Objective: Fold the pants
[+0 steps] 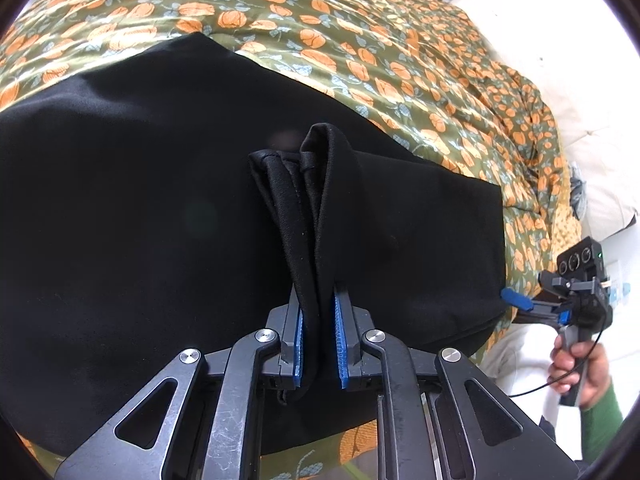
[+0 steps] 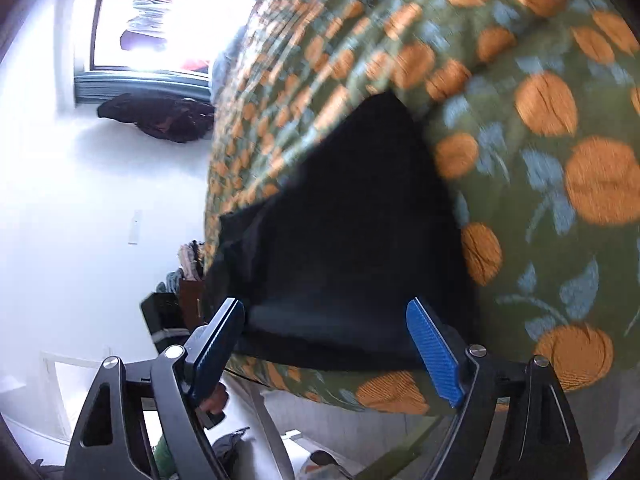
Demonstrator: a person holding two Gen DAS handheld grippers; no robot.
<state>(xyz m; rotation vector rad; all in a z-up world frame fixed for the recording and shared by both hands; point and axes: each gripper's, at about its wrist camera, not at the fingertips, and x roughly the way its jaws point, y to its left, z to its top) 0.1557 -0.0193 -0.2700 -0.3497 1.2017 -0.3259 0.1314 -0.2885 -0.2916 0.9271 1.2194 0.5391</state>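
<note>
Black pants (image 1: pixel 160 208) are seen spread across a bed covered by an olive bedspread (image 1: pixel 360 52) printed with orange flowers. A bunched, hemmed fold of the garment is pinched between the blue pads (image 1: pixel 340 344) of the left gripper (image 1: pixel 318 320), its jaws pressed close on the cloth, which rises from between them and stands lifted above the flat body of the pants. At the right edge of the left wrist view, the right gripper (image 1: pixel 516 298) is held by a hand (image 1: pixel 580 372) in a green sleeve, with one blue fingertip at the pants' corner; whether it touches cannot be told. In the blurred right wrist view, the right gripper (image 2: pixel 332 340) is shown spread wide, nothing between its fingers, with the pants' near edge (image 2: pixel 340 340) lying just beyond the tips, at the bed's edge.
</note>
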